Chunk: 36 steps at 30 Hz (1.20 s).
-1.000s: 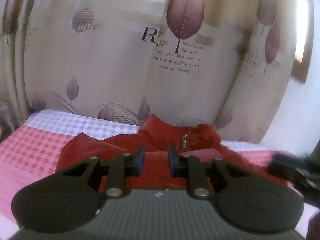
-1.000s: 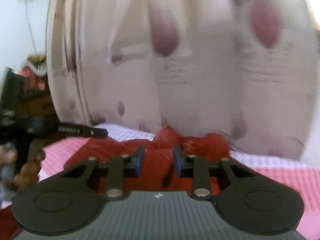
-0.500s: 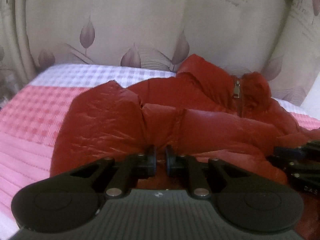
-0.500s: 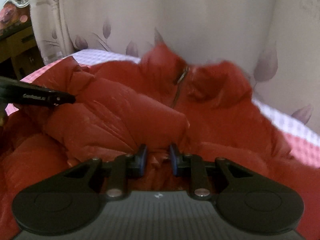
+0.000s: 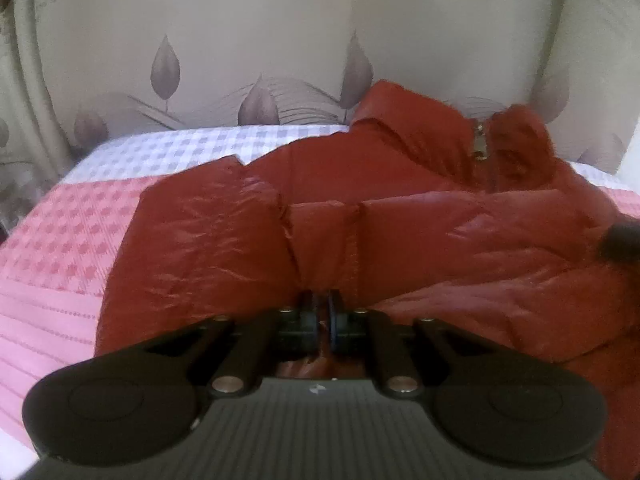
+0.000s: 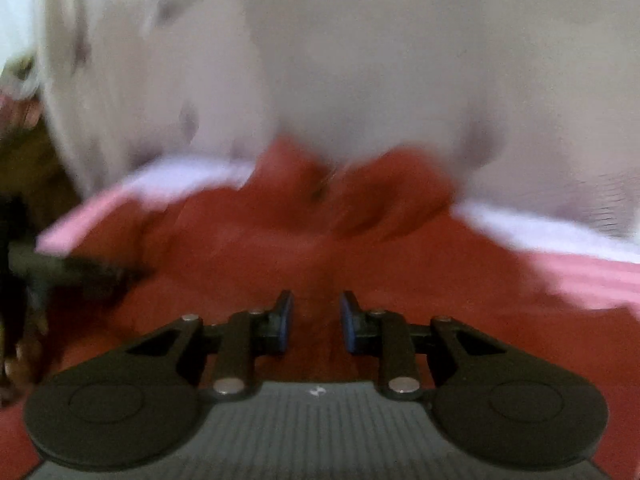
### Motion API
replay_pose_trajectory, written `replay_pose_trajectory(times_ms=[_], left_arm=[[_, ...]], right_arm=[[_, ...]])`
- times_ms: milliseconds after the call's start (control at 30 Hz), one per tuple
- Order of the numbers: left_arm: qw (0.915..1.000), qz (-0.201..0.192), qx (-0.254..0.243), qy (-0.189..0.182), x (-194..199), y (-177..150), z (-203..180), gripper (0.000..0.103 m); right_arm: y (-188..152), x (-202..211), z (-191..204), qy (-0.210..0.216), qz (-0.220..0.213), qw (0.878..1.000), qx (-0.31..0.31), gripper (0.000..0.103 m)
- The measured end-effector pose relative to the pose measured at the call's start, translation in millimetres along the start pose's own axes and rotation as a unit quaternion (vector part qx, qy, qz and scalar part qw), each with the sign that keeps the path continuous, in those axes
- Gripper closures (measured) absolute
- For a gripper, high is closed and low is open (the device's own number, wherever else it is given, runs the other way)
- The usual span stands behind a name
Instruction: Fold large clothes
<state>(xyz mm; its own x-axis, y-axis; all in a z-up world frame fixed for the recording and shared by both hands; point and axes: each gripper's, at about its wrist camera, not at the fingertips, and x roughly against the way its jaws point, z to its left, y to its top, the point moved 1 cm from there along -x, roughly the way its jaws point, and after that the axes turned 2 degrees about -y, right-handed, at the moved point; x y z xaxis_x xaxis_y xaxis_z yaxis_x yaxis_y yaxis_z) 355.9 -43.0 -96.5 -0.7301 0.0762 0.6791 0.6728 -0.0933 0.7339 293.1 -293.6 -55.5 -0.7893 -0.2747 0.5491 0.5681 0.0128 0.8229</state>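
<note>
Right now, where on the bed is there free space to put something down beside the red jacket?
Free: the pink checked bedspread left of the red jacket, and the white checked strip between it and the curtain. The right side is crowded by jacket folds.

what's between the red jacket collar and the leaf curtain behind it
Nothing: in the left wrist view the red puffer jacket's collar stands right against the leaf-print curtain.

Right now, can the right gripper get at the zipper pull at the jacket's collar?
Probably yes: nothing lies between the right gripper and the zipper pull, only open jacket, though the view is blurred.
</note>
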Motion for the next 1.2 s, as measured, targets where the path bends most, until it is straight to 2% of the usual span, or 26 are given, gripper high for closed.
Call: replay_pose_trajectory(times_ms=[67, 133, 267, 333, 433, 500, 533, 567, 633, 733, 867, 933, 1033, 1067, 1133, 1200], left_arm=[[0.9999, -0.009, -0.006, 0.000, 11.6, 4.3, -2.7, 0.074], [0.9992, -0.039, -0.008, 0.004, 29.2, 7.6, -6.7, 0.071], [0.9972, -0.068, -0.017, -0.026, 51.0, 15.5, -29.2, 0.071], [0.9961, -0.072, -0.031, -0.041, 52.0, 18.3, -48.4, 0.071], [0.9940, -0.073, -0.054, -0.060, 47.9, 19.5, -78.6, 0.071], [0.9934, -0.062, -0.075, -0.060, 39.2, 19.0, -95.5, 0.073], [0.9936, -0.051, -0.083, -0.057, 32.8, 17.9, -100.1, 0.079], [0.9939, -0.042, -0.083, -0.059, 27.1, 16.4, -100.3, 0.082], [0.9949, -0.025, -0.075, -0.063, 17.9, 14.7, -97.8, 0.082], [0.9957, -0.005, -0.064, -0.068, 4.7, 11.8, -93.1, 0.082], [0.9946, -0.013, -0.090, -0.050, 0.0, 2.0, -100.5, 0.084], [0.9941, -0.022, -0.096, -0.046, 1.7, -1.2, -101.6, 0.085], [0.9945, -0.039, -0.070, -0.067, 5.4, -3.5, -93.3, 0.086], [0.9945, -0.041, -0.058, -0.077, 5.7, -2.7, -89.0, 0.086], [0.9938, -0.039, -0.022, -0.102, 5.6, 1.0, -77.1, 0.086], [0.9925, -0.032, 0.008, -0.118, 5.6, 3.9, -68.5, 0.085]], right_arm=[[1.9, 33.6, -36.1, -0.015, -0.039, 0.998, -0.051, 0.078], [-3.8, 58.2, -69.9, -0.046, -0.055, 0.994, -0.080, 0.078], [-30.3, 70.7, -114.8, -0.125, -0.034, 0.989, -0.074, 0.077], [-41.9, 65.5, -127.9, -0.129, -0.030, 0.987, -0.091, 0.076], [-50.9, 54.2, -130.4, -0.119, -0.041, 0.988, -0.090, 0.076], [-52.0, 41.9, -125.6, -0.123, -0.024, 0.990, -0.071, 0.076], [-53.7, 34.1, -122.4, -0.126, -0.006, 0.990, -0.057, 0.076], [-54.7, 27.8, -119.2, -0.125, 0.006, 0.991, -0.046, 0.076], [-58.3, 20.7, -114.6, -0.126, 0.021, 0.991, -0.028, 0.076], [-67.2, 13.8, -113.2, -0.127, 0.024, 0.991, -0.023, 0.076], [-63.7, 4.4, -97.8, -0.155, 0.043, 0.986, 0.042, 0.076], [-47.3, 12.9, -103.3, -0.153, 0.044, 0.987, 0.008, 0.075], [-17.3, 55.8, -80.7, -0.103, -0.062, 0.993, -0.011, 0.076], [-3.8, 63.2, -66.7, -0.063, -0.076, 0.995, -0.013, 0.076], [15.1, 58.5, -37.9, 0.002, -0.065, 0.998, -0.004, 0.076], [27.4, 40.2, -2.6, 0.035, -0.049, 0.998, 0.021, 0.077]])
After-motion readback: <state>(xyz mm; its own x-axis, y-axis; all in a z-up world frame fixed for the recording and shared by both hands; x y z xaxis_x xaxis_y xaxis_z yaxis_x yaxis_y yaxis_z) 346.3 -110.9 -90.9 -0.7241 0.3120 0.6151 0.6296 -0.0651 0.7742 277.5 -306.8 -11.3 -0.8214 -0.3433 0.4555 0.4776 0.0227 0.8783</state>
